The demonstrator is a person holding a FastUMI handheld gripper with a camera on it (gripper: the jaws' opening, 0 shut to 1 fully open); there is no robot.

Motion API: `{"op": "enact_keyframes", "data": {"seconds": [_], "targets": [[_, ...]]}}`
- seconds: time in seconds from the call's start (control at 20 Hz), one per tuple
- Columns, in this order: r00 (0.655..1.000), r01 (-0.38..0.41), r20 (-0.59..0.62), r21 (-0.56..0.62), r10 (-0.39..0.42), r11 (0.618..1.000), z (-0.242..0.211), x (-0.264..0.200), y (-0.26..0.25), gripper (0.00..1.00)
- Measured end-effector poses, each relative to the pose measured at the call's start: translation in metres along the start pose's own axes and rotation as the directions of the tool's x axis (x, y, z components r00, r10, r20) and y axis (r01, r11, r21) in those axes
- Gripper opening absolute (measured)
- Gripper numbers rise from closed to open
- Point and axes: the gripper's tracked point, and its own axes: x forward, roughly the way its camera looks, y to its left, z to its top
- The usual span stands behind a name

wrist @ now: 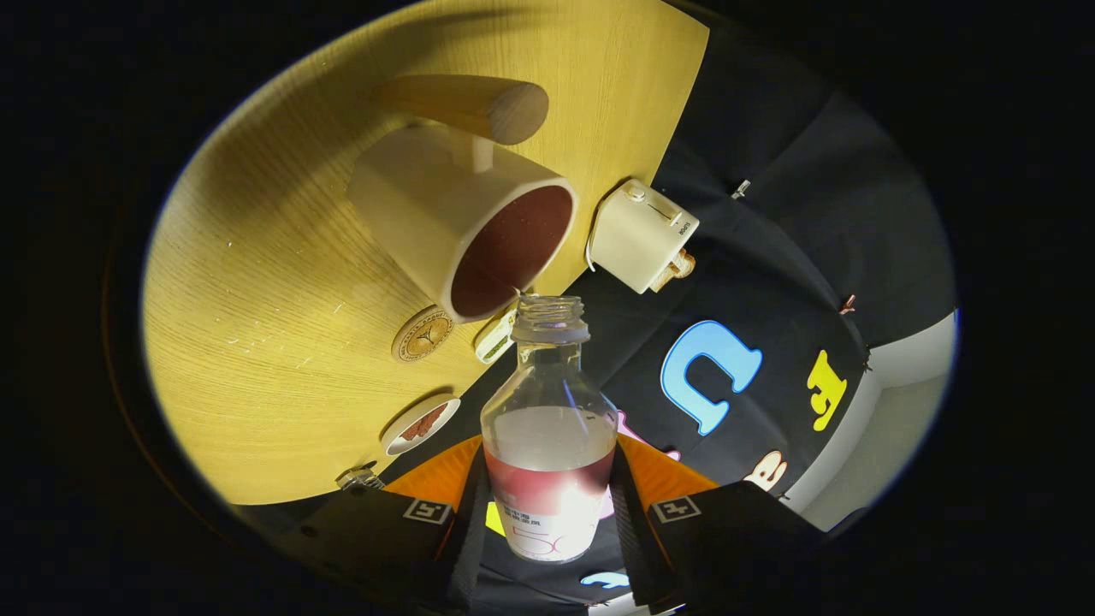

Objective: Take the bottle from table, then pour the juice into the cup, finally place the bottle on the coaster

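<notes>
While I hold the view rolled sideways, my gripper (547,513) pinches the bottle (548,445), both fingers pressed against its lower sides. It is a clear bottle with no cap on, and a little red juice sits low in its body near the label. Its open mouth lies just beside the rim of the white cup (462,218), whose inside looks dark red. That cup stands on the wooden table (257,282), with a round coaster (423,334) touching its rim edge. A white box (642,235) sits at the table's edge, beyond the cup.
</notes>
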Motion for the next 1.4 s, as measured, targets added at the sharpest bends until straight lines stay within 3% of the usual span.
{"op": "enact_keyframes", "data": {"seconds": [0.3, 0.5, 0.65, 0.8, 1.0, 1.2, 1.4], "targets": [[1.000, -0.002, -0.003, 0.021, 0.002, 1.000, -0.001, 0.000, 0.002, 0.69], [0.999, -0.034, -0.023, 0.151, 0.038, 0.988, -0.005, 0.000, 0.012, 0.69], [0.995, -0.076, -0.030, 0.336, 0.091, 0.939, -0.004, 0.000, 0.027, 0.70], [0.992, -0.089, -0.029, 0.527, 0.123, 0.845, 0.001, -0.007, 0.034, 0.70], [0.992, -0.079, -0.005, 0.748, 0.125, 0.659, 0.010, -0.007, 0.029, 0.70], [0.994, -0.065, 0.030, 0.936, 0.106, 0.346, 0.020, -0.006, 0.029, 0.70], [0.996, -0.062, 0.058, 0.997, 0.068, 0.051, 0.025, -0.008, 0.027, 0.70]]}}
